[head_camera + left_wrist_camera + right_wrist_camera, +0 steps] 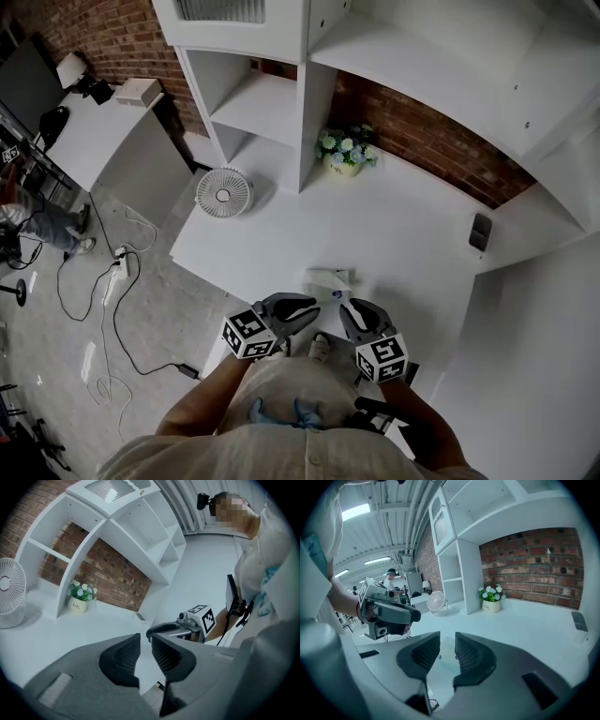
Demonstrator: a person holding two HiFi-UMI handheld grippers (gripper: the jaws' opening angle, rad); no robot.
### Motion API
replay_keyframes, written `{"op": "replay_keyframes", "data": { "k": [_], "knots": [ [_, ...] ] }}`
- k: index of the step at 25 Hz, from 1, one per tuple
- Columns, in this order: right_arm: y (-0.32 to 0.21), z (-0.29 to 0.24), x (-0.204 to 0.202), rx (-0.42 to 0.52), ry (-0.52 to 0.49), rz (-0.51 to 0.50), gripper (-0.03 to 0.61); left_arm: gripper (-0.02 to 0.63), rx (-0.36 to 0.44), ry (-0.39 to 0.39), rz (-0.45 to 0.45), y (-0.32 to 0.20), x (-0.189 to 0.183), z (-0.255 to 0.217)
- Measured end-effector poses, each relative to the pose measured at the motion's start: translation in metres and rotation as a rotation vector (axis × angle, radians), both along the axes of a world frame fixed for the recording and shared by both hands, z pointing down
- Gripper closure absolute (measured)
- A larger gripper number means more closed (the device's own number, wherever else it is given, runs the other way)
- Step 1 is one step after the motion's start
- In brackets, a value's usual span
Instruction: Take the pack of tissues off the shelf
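The pack of tissues, pale with a blue-green print, lies flat on the white desk near its front edge, not on the shelf. Both grippers hover side by side just in front of it, above the desk edge. My left gripper points at its near left side and my right gripper at its near right side. In the left gripper view the jaws stand a narrow gap apart with nothing between them. The right gripper is open too; the pack shows below through the gap, untouched.
A white shelf unit rises at the back of the desk against a brick wall. A small fan stands at the desk's left corner, a flower pot by the shelf, a dark flat device at the right. Cables lie on the floor.
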State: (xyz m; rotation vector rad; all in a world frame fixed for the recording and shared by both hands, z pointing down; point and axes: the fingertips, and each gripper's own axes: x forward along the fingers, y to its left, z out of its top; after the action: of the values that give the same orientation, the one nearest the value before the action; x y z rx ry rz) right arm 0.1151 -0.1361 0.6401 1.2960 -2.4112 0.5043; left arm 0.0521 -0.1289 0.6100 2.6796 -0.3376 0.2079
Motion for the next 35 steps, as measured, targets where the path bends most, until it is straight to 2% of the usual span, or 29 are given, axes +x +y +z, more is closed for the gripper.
{"op": "replay_keyframes", "data": {
  "k": [12,35],
  "knots": [
    [0.000,-0.024,-0.013,0.059,-0.020,-0.056,0.555,0.554,0.016,0.009,0.021,0.003,0.004,-0.010],
    [0.007,-0.024,-0.016,0.051,0.043,-0.105,0.563,0.554,0.025,0.004,0.061,0.005,0.020,-0.012]
  ]
}}
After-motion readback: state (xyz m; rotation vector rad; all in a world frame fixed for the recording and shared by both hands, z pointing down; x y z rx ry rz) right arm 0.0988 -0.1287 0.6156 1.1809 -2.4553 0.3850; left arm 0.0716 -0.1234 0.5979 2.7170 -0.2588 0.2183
